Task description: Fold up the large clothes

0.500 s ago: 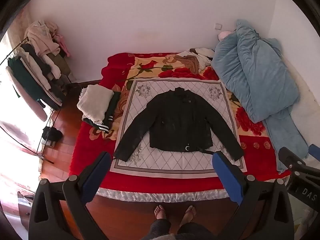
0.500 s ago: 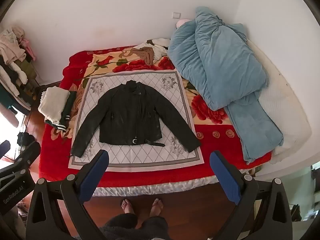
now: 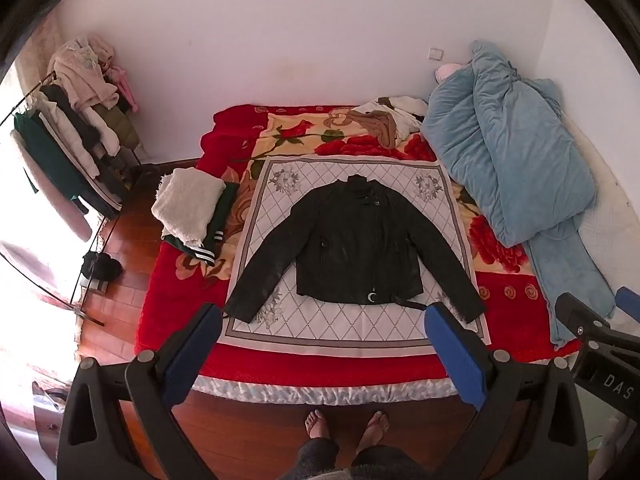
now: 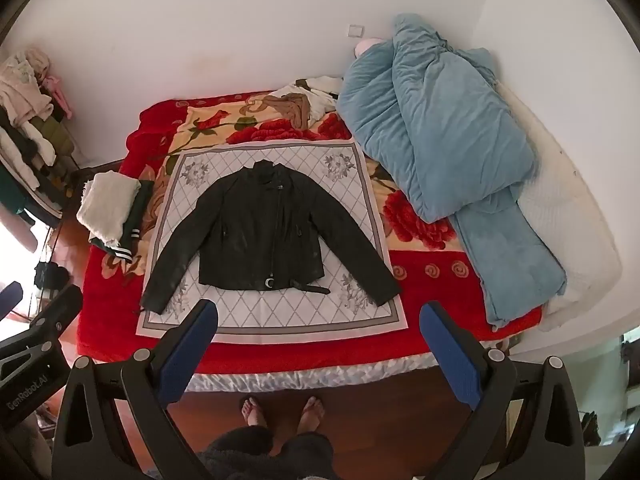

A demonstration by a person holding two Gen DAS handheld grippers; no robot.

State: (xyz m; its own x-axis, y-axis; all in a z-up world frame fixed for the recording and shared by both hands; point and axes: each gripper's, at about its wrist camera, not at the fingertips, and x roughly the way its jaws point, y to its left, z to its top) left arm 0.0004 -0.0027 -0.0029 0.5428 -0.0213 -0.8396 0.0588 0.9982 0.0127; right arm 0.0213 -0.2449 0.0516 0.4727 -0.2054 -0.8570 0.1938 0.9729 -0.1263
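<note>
One black jacket (image 3: 360, 248) lies flat; two claws, left (image 3: 324, 316) and right (image 4: 318, 312), gape.

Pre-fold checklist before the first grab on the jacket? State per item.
1. Black leather jacket lies flat, front up: ok.
2. Both sleeves spread out, not tucked under: ok.
3. Jacket sits wholly on the white diamond-pattern cloth: ok.
4. Left claw open, holding nothing: ok.
5. Right claw open, holding nothing: ok.
6. Loose belt strap trails past the hem: not ok.
</note>
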